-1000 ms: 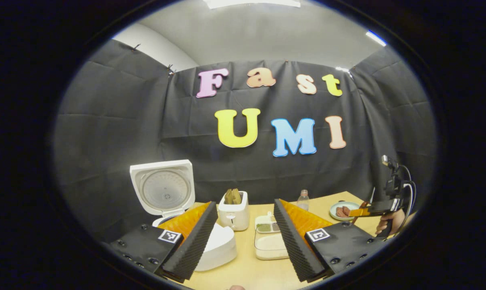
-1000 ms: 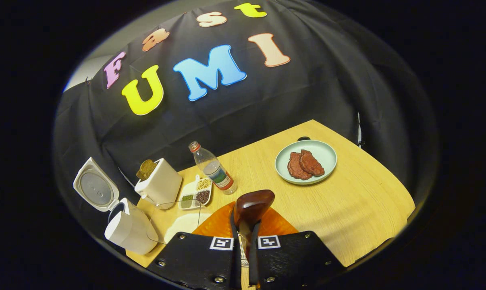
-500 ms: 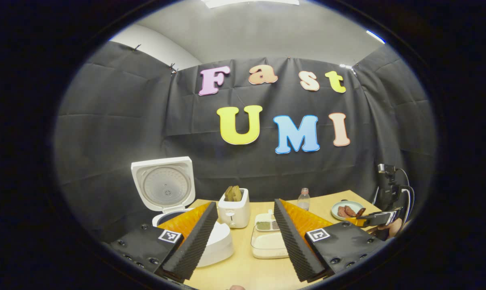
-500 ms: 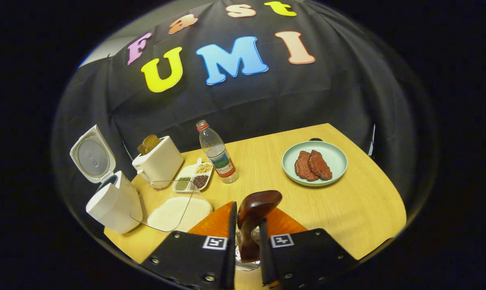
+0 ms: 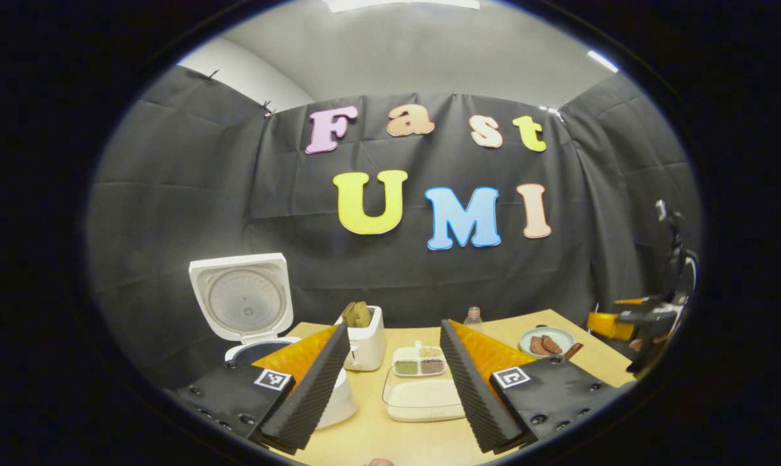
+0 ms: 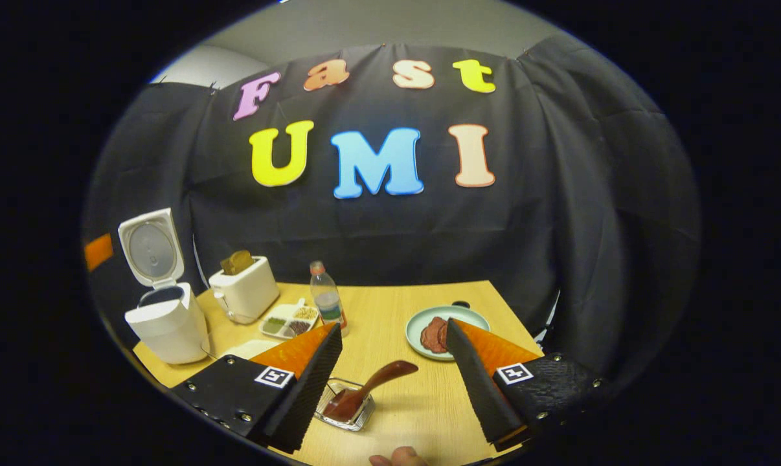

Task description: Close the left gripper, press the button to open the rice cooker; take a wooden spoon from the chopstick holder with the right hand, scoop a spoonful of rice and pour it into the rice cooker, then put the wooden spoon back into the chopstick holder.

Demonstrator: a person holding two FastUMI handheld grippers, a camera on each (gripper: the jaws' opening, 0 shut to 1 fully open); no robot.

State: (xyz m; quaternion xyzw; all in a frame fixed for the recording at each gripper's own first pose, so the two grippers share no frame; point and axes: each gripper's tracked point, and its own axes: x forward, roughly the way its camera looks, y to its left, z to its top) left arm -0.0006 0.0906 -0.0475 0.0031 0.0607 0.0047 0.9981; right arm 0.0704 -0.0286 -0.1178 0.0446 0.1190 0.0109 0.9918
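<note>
From my seat the biggest thing is the wooden table (image 6: 423, 414), walled on three sides by black cloth, with a pale ceiling above. On its left end stands the rice cooker (image 6: 160, 320) with its lid up; in the left gripper view my own near finger hides most of the cooker (image 5: 261, 349) body, so I cannot see inside the pot. Beside it sit a toaster (image 6: 243, 294) and a clear tub of rice (image 5: 423, 400), whose right edge is cut off behind my other finger. In the right gripper view that tub is almost wholly hidden. A divided grain dish (image 6: 288, 321), a bottle (image 6: 326, 301) and a plate (image 6: 447, 331) with meat follow, the plate partly covered.

The right gripper (image 6: 394, 375) stands spread wide, holding nothing. Between its fingers, apart from both, the wooden spoon (image 6: 368, 389) leans tilted in the chopstick holder (image 6: 346, 409), bowl end down, handle up to the right. The holder is small and clear, hard to make out.

The left gripper (image 5: 394, 378) is likewise wide apart and empty, above the table.
</note>
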